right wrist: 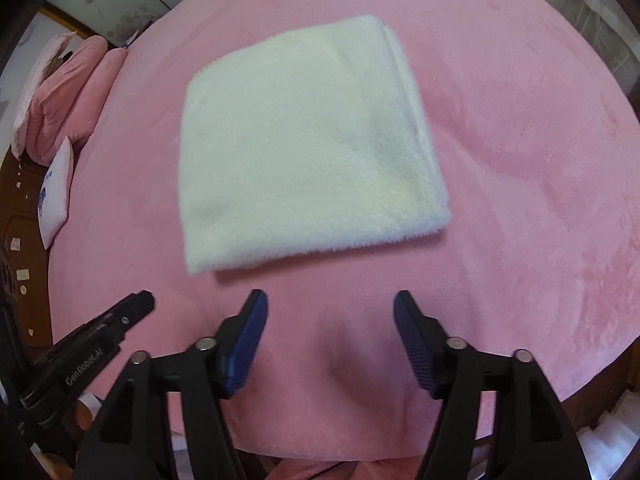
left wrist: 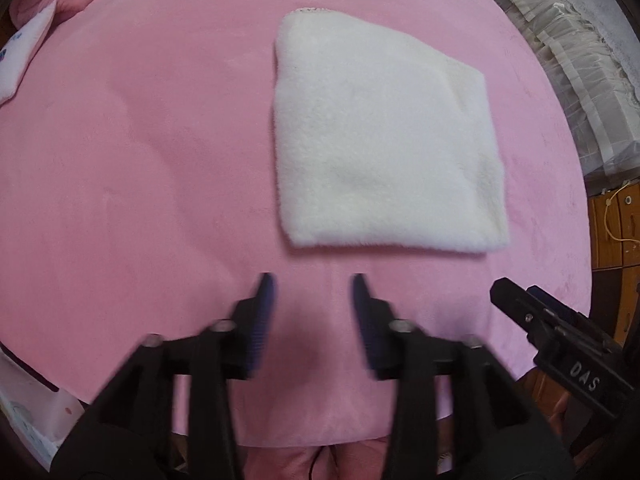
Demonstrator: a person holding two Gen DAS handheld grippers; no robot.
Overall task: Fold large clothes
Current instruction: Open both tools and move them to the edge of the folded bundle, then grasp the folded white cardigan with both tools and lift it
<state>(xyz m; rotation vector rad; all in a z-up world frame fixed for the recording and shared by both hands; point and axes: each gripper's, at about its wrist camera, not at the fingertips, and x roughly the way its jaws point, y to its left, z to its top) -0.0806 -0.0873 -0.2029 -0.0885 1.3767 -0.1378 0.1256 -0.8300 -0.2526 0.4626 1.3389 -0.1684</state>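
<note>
A white fleecy garment (left wrist: pixel 384 140) lies folded into a thick square on a pink bedspread (left wrist: pixel 140 160). Both the left gripper (left wrist: pixel 314 292) and the right gripper (right wrist: pixel 330 304) are held just short of its near edge, jaws apart and empty. If the fold is judged finished, the stacked edges should be checked for evenness and left undisturbed.

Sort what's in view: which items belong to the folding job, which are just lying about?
Part of the job:
- folded white fleece garment, lying flat on the pink bed cover
- left gripper, jaws apart, nothing between them
- right gripper, jaws apart, nothing between them

Just lying about:
- pink pillows
- small white cushion with blue print
- plastic-wrapped bedding
</note>
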